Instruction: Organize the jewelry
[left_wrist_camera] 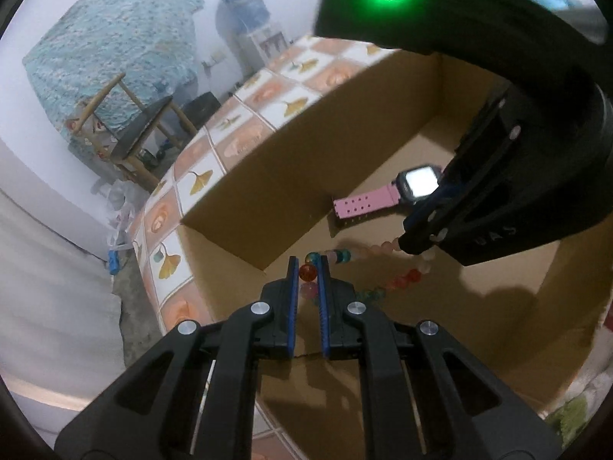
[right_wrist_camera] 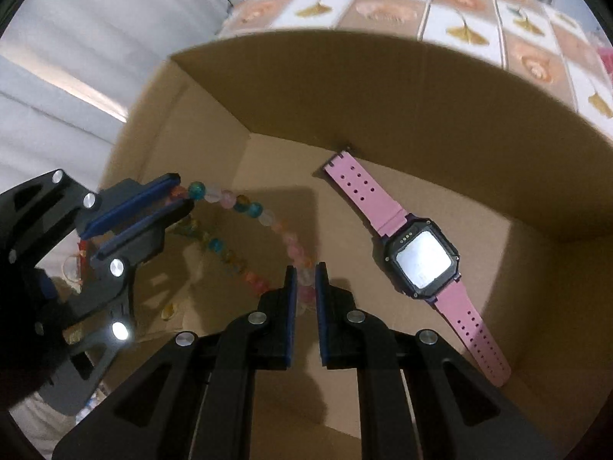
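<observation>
Left gripper (left_wrist_camera: 308, 268) and right gripper (right_wrist_camera: 305, 278) — each clenched on one end of the bead bracelet (right_wrist_camera: 245, 207), which hangs in a loop between them inside the cardboard box (right_wrist_camera: 383, 88). The pink watch (right_wrist_camera: 421, 257) lies on the box floor — just right of the right jaws, apart from them.

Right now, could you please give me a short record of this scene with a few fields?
container: open cardboard box on a tablecloth with a leaf and flower pattern
in box: pink smartwatch, lying flat, screen up
held item: multicoloured bead bracelet, stretched between the two grippers above the box floor
left gripper: shut on an orange bead at one end of the bracelet
right gripper: shut on pale pink beads at the other end
watch contact: neither gripper touches it
</observation>
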`<act>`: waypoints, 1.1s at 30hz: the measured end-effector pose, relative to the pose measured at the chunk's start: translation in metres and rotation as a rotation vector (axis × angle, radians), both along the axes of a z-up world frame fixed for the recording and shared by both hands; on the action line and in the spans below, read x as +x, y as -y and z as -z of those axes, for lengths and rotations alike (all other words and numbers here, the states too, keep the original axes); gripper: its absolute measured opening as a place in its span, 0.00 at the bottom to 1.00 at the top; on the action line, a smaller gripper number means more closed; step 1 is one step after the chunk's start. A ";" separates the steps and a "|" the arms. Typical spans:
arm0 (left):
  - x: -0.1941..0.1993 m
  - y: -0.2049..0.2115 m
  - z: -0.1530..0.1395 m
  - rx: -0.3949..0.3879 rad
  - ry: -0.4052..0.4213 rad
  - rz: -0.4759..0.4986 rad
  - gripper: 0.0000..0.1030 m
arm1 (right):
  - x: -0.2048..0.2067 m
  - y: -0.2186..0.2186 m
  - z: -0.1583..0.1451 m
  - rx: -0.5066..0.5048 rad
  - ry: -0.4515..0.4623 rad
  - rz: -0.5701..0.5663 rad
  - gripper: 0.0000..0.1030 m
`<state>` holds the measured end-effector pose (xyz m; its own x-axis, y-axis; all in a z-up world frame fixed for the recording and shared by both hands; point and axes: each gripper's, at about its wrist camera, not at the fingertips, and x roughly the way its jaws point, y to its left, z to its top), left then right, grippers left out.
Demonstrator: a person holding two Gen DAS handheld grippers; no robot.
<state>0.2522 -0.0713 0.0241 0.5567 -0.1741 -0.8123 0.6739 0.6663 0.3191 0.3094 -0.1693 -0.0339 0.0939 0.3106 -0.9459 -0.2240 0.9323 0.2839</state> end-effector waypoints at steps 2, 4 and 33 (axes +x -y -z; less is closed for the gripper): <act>0.000 0.001 0.002 0.019 0.011 -0.002 0.09 | 0.006 0.004 0.007 0.015 -0.034 0.027 0.11; 0.001 -0.001 0.000 0.016 0.026 -0.010 0.09 | 0.009 0.009 0.013 0.037 -0.068 0.047 0.11; -0.142 -0.108 -0.002 -0.392 0.053 -0.290 0.85 | -0.197 0.108 -0.014 0.370 0.318 0.344 0.57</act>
